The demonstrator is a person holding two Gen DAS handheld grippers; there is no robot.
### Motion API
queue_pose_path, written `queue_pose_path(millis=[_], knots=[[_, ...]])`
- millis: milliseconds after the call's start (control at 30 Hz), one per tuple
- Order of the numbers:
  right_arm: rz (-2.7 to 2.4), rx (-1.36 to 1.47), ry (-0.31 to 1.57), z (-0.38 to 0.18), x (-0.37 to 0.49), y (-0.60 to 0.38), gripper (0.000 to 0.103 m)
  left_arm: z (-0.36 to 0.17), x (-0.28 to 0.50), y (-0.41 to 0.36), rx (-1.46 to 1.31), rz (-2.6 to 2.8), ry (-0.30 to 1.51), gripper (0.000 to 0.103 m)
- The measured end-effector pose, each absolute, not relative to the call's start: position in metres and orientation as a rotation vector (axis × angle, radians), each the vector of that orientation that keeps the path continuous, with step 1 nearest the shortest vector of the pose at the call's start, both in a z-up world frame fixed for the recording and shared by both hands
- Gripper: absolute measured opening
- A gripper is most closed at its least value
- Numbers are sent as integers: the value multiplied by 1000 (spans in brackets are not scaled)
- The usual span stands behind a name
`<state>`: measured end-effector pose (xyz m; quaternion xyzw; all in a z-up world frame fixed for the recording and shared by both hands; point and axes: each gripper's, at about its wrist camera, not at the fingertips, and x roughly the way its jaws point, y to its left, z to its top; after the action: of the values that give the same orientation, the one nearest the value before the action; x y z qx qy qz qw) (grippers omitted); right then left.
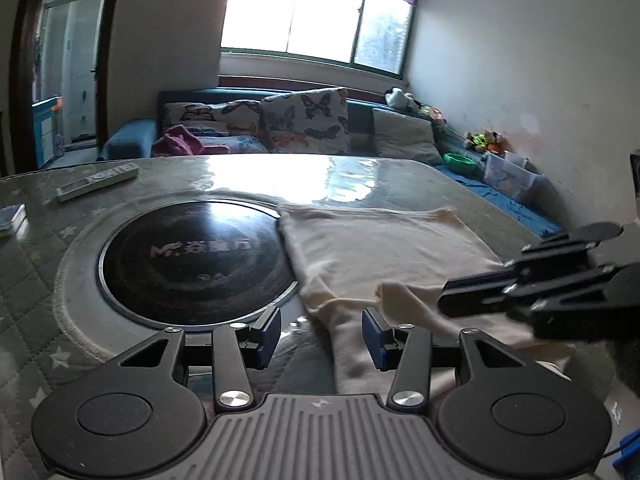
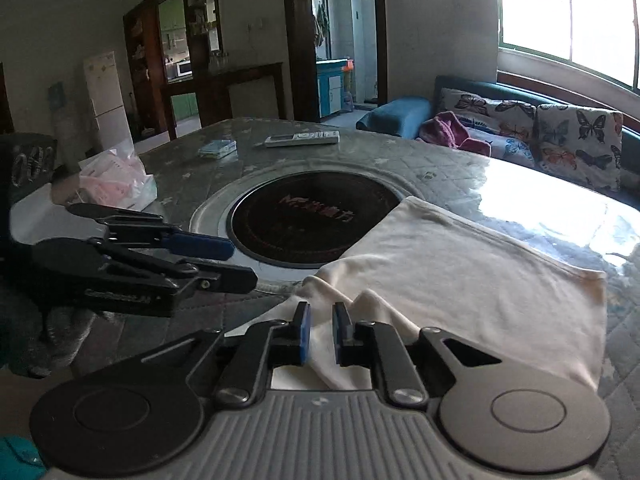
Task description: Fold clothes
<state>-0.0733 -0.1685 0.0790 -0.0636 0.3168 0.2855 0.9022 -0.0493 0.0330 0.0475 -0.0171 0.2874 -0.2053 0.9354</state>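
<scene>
A sofa (image 1: 280,128) with butterfly cushions stands under the window (image 1: 320,20) behind a quilted, glass-topped table (image 1: 400,176), whose inset black hob (image 2: 312,224) bears pink writing too blurred to read. The cream garment (image 2: 460,272) lies flat toward the table's near edge, just beside the hob. The left gripper (image 1: 320,332) hangs spread wide over a near fold, while the right gripper (image 2: 320,332), fingers narrowly apart, seemingly straddles a raised fold.

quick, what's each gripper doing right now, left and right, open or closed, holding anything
Left gripper: open, holding nothing, jaws either side of the cream garment's near edge.
Right gripper: jaws narrowed around a fold of the garment; a firm grip cannot be told.
</scene>
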Motion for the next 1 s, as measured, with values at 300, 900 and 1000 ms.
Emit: queue_pose_path(millis=[300, 900, 1000], knots=[[344, -82, 693, 76, -105, -262, 38, 38, -46, -11, 34, -524, 618, 46], [251, -106, 728, 40, -141, -291, 51, 35, -38, -37, 98, -489, 643, 5], [248, -123, 718, 38, -143, -290, 52, 56, -41, -39, 89, -500, 590, 4]])
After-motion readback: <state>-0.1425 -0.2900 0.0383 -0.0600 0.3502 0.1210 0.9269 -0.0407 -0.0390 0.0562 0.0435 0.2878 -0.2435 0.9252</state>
